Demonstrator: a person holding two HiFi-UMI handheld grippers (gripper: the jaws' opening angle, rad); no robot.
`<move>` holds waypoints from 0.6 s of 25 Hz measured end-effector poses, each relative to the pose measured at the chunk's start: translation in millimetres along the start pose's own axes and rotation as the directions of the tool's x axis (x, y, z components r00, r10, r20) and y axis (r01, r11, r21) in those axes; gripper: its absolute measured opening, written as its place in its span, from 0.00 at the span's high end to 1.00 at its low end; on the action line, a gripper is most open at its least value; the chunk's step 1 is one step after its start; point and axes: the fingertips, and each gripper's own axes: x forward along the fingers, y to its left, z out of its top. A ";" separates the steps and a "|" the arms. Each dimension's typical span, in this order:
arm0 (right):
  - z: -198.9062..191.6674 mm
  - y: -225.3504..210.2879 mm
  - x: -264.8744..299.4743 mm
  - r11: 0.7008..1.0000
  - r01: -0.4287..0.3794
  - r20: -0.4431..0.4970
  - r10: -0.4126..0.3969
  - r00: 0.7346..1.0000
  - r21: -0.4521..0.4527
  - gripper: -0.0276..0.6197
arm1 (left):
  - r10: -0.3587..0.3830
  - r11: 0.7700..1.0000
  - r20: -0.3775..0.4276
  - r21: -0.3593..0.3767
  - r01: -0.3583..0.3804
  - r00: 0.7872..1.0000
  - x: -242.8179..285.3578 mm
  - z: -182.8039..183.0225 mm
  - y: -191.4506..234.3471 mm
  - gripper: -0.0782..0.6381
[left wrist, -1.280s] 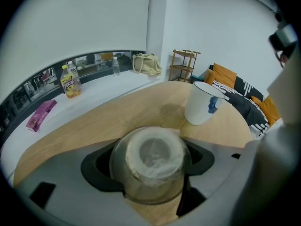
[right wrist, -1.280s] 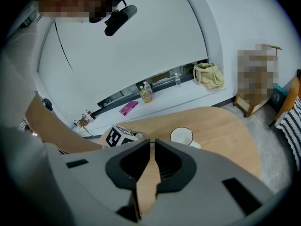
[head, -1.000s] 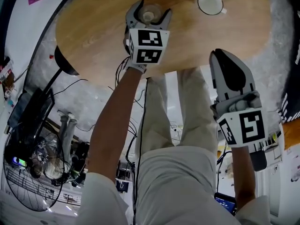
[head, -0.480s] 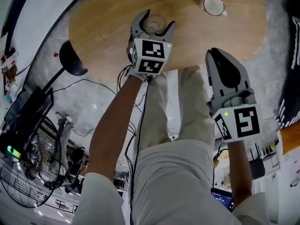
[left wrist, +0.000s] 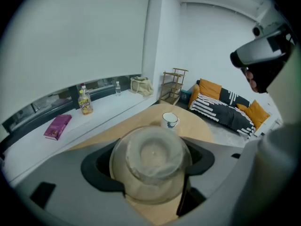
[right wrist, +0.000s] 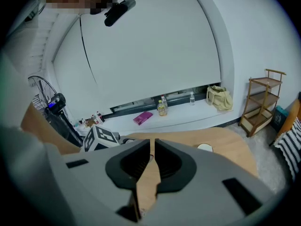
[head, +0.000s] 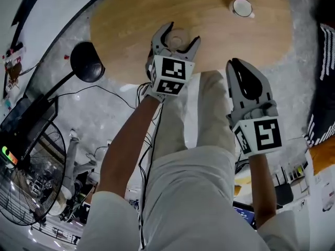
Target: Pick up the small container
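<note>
A small clear lidded container (head: 177, 37) sits between the jaws of my left gripper (head: 181, 33), which is shut on it and holds it above the round wooden table (head: 125, 25). In the left gripper view the container (left wrist: 151, 159) fills the space between the dark pads, with the table (left wrist: 141, 122) well below it. My right gripper (head: 238, 63) hangs off the table's near edge to the right. Its jaws are shut with nothing between them, as the right gripper view (right wrist: 152, 144) shows.
A white mug (head: 242, 7) stands at the table's far right, also seen as the mug (left wrist: 169, 120). A black round lamp head (head: 87, 61) and a fan (head: 26, 177) stand at the left. A sill with a bottle (left wrist: 85, 103) and a pink book (left wrist: 57, 126) runs behind; a sofa (left wrist: 225, 107) lies right.
Both grippers have risen away from the table, which now looks smaller and farther off. The left gripper still holds the container; the right stays shut and empty.
</note>
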 end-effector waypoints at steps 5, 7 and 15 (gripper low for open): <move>3.3 20.7 -18.6 1.000 0.006 0.017 -0.005 1.000 -0.014 0.90 | -0.017 1.000 0.033 -0.016 0.018 0.999 -41.7 7.9 -15.7 0.42; 5.3 26.1 -25.4 1.000 0.008 0.023 -0.007 1.000 -0.022 0.90 | -0.015 0.999 0.041 -0.028 0.016 0.999 -56.8 11.5 -21.8 0.42; 29.4 50.8 -48.0 0.999 0.014 0.066 -0.011 0.998 -0.038 0.90 | 0.001 0.998 0.093 -0.062 0.004 0.996 -116.5 33.8 -38.7 0.42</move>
